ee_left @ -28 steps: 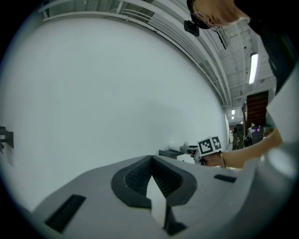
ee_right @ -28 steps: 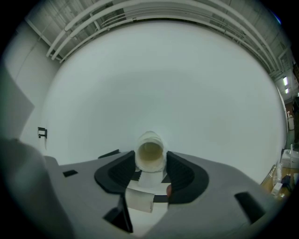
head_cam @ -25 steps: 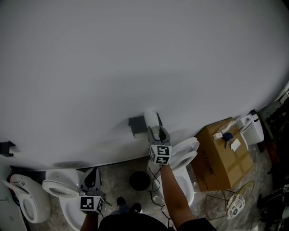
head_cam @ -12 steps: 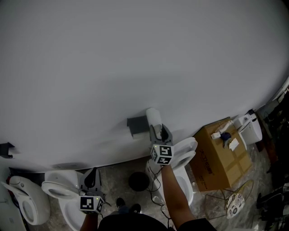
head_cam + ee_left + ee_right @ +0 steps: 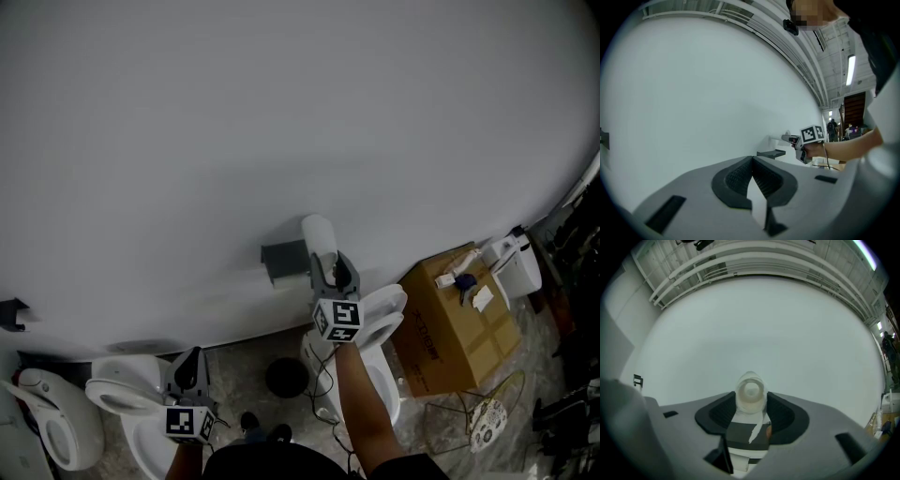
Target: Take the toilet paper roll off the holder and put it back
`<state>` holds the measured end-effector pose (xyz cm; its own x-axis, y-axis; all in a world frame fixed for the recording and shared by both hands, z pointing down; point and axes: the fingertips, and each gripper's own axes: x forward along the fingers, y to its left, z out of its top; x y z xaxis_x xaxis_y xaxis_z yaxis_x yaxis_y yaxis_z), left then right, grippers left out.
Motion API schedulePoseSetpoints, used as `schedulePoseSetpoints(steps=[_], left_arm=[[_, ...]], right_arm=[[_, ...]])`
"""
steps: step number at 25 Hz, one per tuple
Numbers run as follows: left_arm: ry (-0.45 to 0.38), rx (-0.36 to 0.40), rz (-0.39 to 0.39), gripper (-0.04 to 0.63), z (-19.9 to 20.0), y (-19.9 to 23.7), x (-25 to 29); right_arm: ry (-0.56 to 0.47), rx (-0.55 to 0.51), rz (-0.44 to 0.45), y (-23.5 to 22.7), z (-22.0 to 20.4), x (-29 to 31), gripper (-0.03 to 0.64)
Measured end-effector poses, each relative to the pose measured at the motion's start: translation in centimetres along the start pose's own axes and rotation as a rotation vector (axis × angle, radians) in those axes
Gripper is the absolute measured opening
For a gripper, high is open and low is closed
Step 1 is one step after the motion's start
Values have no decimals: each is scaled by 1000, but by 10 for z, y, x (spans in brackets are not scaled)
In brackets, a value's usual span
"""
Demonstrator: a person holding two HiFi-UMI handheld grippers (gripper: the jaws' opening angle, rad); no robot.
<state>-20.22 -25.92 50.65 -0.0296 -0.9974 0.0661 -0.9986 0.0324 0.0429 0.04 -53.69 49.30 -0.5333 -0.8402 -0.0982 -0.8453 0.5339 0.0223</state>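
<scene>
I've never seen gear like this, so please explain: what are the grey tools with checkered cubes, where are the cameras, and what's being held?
A person holds a tool with two jaws in each hand. The wide picture comes from a camera on their head, looking down at a white wall, toilets and a cardboard box. The other two come from cameras riding on the tools. The right gripper is shut on a toilet paper roll, beside the grey holder on the wall. The left gripper is shut and empty, lower down.
</scene>
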Motion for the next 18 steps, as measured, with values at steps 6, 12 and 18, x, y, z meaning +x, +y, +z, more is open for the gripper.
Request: schedulePoseSetpoints(steps=[6, 12, 18], left_arm=[[-3, -2, -7, 3, 1, -3, -2], [-6, -2, -12, 3, 2, -3, -2], [-6, -2, -11, 3, 2, -4, -6]], right_arm=[[-37, -10, 6, 3, 21, -6, 207], [-77, -13, 10, 6, 40, -9, 207], [-128, -20, 17, 10, 65, -18, 207]])
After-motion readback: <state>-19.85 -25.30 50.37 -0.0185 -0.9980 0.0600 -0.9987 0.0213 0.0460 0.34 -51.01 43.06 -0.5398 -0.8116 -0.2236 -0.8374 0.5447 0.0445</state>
